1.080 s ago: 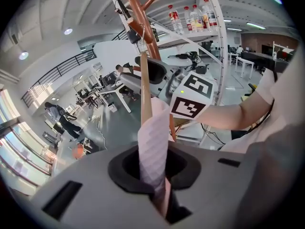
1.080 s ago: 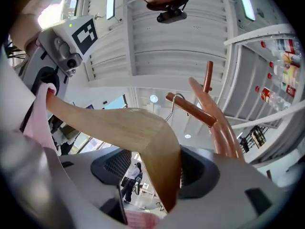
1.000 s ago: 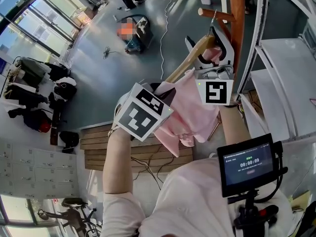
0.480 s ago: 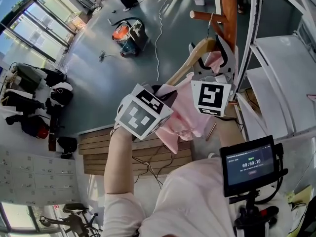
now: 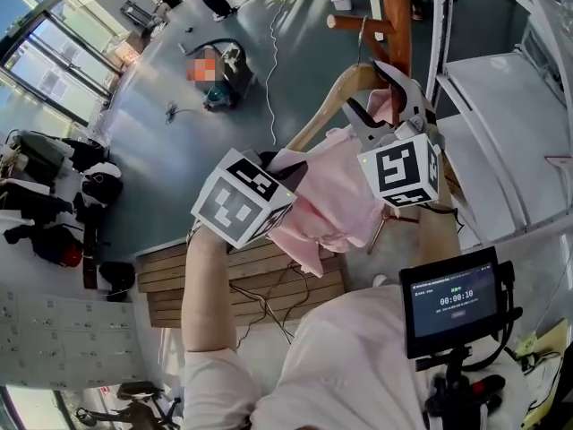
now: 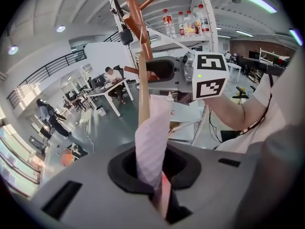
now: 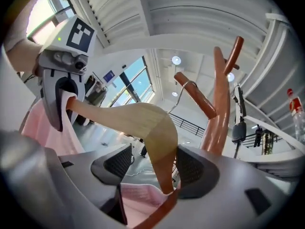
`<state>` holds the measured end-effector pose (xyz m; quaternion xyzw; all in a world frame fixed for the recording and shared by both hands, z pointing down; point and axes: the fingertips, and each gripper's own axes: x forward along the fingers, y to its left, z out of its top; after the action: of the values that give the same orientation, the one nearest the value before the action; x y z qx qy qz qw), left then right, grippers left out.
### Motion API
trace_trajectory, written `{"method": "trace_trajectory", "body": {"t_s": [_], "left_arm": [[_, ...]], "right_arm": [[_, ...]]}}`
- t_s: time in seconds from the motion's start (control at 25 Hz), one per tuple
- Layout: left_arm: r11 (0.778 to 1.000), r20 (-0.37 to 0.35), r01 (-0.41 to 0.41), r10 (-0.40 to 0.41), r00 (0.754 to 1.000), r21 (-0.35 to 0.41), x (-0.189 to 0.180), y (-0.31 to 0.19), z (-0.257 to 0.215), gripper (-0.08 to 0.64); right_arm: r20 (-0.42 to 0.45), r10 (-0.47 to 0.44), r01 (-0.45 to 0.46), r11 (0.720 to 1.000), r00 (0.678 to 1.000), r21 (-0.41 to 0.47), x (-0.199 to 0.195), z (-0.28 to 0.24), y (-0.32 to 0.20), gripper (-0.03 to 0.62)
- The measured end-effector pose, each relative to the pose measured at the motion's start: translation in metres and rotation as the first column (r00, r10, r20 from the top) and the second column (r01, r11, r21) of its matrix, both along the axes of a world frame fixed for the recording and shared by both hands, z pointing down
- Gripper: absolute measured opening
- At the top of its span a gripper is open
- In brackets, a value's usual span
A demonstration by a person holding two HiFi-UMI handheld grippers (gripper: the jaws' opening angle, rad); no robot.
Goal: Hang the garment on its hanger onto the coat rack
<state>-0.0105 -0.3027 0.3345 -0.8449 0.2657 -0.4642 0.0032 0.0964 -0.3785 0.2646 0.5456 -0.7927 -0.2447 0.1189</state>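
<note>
The garment (image 5: 340, 200) hangs on its hanger (image 7: 138, 118), bunched below my right gripper (image 7: 155, 163) and running across to the left gripper (image 6: 159, 185). My left fingers are nipped narrow on a fold of the pink cloth, with the hanger's arm rising just beyond them. My right fingers stand wide around the hanger's other arm, which lies against one pad with a gap at the other. Beyond those fingers the hook (image 7: 185, 87) curves over a peg (image 7: 195, 99) of the coat rack (image 7: 219, 104).
</note>
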Motion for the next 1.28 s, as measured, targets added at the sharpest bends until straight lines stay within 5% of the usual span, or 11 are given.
{"method": "trace_trajectory", "body": {"t_s": [0.2, 0.32, 0.48, 0.72, 1.04, 1.28], "left_arm": [[0.999, 0.012, -0.037, 0.037, 0.999, 0.002, 0.0, 0.0, -0.005, 0.044], [0.999, 0.016, -0.043, 0.043, 0.999, 0.002, 0.0, -0.004, -0.005, 0.044], [1.0, -0.004, -0.026, 0.026, 1.0, -0.003, 0.001, -0.011, 0.005, 0.044], [0.999, 0.029, -0.022, 0.021, 0.999, 0.035, 0.011, -0.011, 0.021, 0.044], [0.992, -0.046, 0.006, 0.0, 0.999, 0.126, 0.035, -0.011, 0.025, 0.044], [0.984, -0.123, 0.045, -0.024, 0.992, 0.174, 0.05, -0.009, 0.032, 0.044]], "right_arm": [[-0.085, -0.133, 0.127, 0.989, 0.987, -0.078, 0.002, -0.002, 0.013, 0.276], [-0.198, -0.25, 0.225, 0.964, 0.948, -0.142, 0.007, 0.002, 0.022, 0.276], [-0.112, -0.406, 0.389, 0.91, 0.907, -0.145, 0.016, -0.01, 0.034, 0.276], [0.055, -0.307, 0.31, 0.95, 0.95, -0.048, 0.047, -0.006, 0.04, 0.276], [0.061, -0.278, 0.284, 0.949, 0.959, -0.137, 0.025, 0.056, 0.057, 0.276], [0.229, -0.242, 0.286, 0.941, 0.943, -0.183, 0.021, 0.088, 0.068, 0.276]]}}
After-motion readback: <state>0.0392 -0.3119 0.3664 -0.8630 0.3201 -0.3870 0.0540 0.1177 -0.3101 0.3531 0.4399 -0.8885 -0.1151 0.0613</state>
